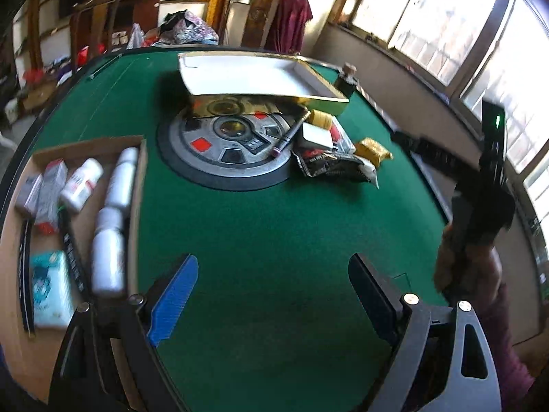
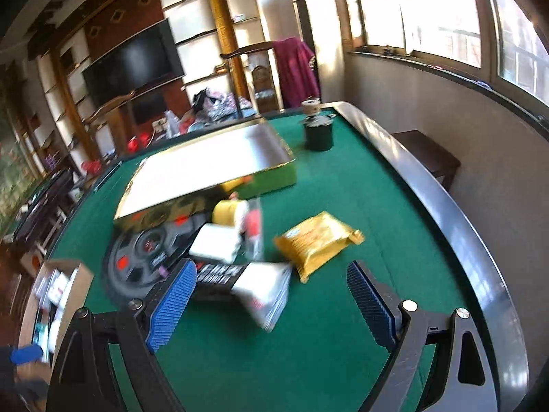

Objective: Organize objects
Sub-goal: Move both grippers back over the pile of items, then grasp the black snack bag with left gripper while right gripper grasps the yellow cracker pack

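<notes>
My left gripper [image 1: 272,276] is open and empty above bare green felt, right of a cardboard box [image 1: 139,185] that holds white bottles [image 1: 116,185], small cartons and a tissue pack [image 1: 49,286]. My right gripper [image 2: 271,285] is open and empty, just in front of a black and white snack bag [image 2: 254,286]. A yellow packet [image 2: 317,240] lies right of it; a yellow tape roll [image 2: 228,211] and a white box [image 2: 216,242] lie behind. The same pile shows in the left wrist view [image 1: 334,154]. The right gripper also shows in the left wrist view [image 1: 480,199], at the right.
A gold tray with a white inside [image 1: 192,68] sits at the far middle of the green table [image 1: 274,226], over a round grey centre panel [image 1: 206,158]. A dark jar [image 2: 319,130] stands at the far right corner. The table's metal rim [image 2: 456,213] runs along the right.
</notes>
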